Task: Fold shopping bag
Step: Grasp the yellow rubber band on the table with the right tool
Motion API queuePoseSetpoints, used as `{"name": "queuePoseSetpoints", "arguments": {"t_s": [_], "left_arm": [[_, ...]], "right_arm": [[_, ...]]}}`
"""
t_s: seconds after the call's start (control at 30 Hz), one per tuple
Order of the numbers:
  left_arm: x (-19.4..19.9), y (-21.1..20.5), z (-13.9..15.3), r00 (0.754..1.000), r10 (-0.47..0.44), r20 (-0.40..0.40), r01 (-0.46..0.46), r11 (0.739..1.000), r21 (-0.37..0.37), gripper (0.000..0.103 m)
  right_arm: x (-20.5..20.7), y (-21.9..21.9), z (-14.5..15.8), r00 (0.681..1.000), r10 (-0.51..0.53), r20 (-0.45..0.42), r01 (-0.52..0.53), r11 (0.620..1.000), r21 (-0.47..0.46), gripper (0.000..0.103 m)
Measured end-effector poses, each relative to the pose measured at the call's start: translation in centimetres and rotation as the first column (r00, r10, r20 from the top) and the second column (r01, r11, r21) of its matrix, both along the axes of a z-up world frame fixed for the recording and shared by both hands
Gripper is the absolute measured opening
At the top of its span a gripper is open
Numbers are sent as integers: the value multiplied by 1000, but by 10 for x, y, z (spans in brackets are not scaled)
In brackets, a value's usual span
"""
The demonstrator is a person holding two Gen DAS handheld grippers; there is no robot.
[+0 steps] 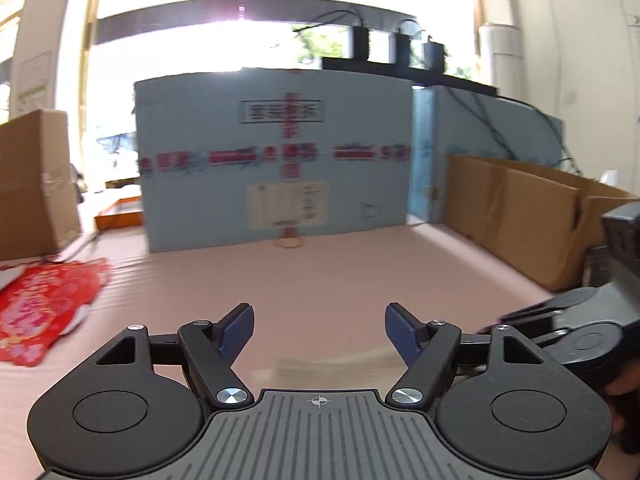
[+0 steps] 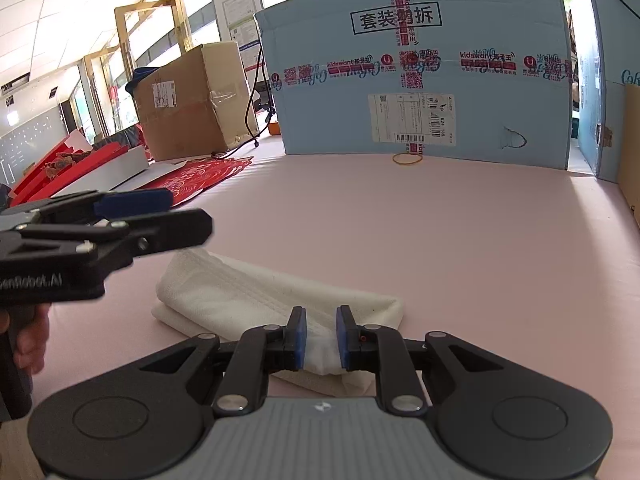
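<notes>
shopping bag (image 2: 256, 300) on table (image 2: 460, 248), box (image 2: 420, 72) behind

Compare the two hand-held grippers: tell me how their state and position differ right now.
The left hand-held gripper has its blue pads spread wide with nothing between them; the right hand-held gripper has its pads drawn close around the edge of the folded white shopping bag. The left one is raised above the pink table; the right sits low at the bag. Both share black linkages and blue pads.
</notes>
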State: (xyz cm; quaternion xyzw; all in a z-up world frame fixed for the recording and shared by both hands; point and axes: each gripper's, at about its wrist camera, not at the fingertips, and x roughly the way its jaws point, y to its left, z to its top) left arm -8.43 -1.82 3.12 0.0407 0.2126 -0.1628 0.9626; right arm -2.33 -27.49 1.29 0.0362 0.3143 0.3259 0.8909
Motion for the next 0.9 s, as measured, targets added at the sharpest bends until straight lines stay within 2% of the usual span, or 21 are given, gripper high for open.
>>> {"name": "queuePoseSetpoints", "arguments": {"t_s": [0.03,0.07,0.17,0.27,0.4,0.47,0.57,0.7,0.8,0.9], "left_arm": [[6,-3,-5,1000,-2,-25,2,1000,11,33],[10,-5,-9,999,-8,-47,9,1000,20,31],[19,-16,-25,989,-62,-138,75,993,91,32],[18,-17,-26,989,-70,-133,83,992,99,33],[17,-12,-28,988,-76,-138,85,994,64,35],[16,-12,-28,987,-81,-138,90,994,64,38],[18,-8,-28,983,-103,-152,109,994,32,45],[20,-5,-29,981,-117,-158,119,993,6,46],[19,-5,-30,981,-117,-154,120,993,7,47],[21,-1,-29,978,-132,-160,129,991,-29,50]], "right_arm": [[1,-2,0,1000,2,-7,-2,1000,11,19],[2,-3,-1,1000,4,-14,-4,1000,22,19],[12,-14,-1,998,37,-60,-32,996,88,19],[28,-30,11,995,57,-87,-42,986,164,24],[63,-20,39,997,-40,62,40,999,5,36],[83,-11,49,988,-70,136,80,994,-73,37],[119,16,48,981,-58,187,87,984,-154,37],[167,51,47,967,-35,252,103,960,-260,37],[211,66,29,973,-57,226,115,961,-252,37],[234,82,19,985,-13,174,60,962,-266,37]]}}
